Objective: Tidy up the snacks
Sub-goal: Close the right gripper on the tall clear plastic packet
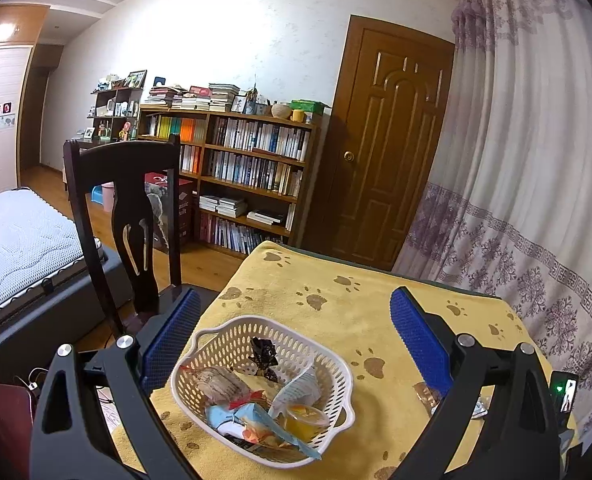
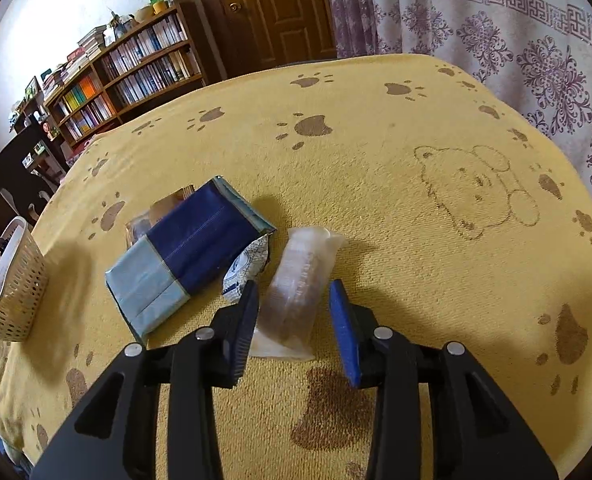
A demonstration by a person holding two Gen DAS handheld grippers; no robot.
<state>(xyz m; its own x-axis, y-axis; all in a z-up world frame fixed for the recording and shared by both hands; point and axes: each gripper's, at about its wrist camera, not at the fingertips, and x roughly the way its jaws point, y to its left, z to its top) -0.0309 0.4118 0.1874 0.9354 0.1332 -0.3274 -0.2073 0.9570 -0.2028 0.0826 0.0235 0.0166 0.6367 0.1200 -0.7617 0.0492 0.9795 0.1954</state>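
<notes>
a: where does the right gripper (image 2: 294, 304) stand?
b: part open, straddling the clear packet (image 2: 296, 284), nothing clamped; blue pouch (image 2: 192, 252) at nine o'clock.
a: advice?
b: it should close mid-packet. the left gripper (image 1: 292, 316) gapes wide, empty, over the basket (image 1: 338, 364).

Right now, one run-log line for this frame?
left gripper: open, above white basket | right gripper: open, straddling clear snack packet on yellow towel | blue packet: beside it, not in basket
</notes>
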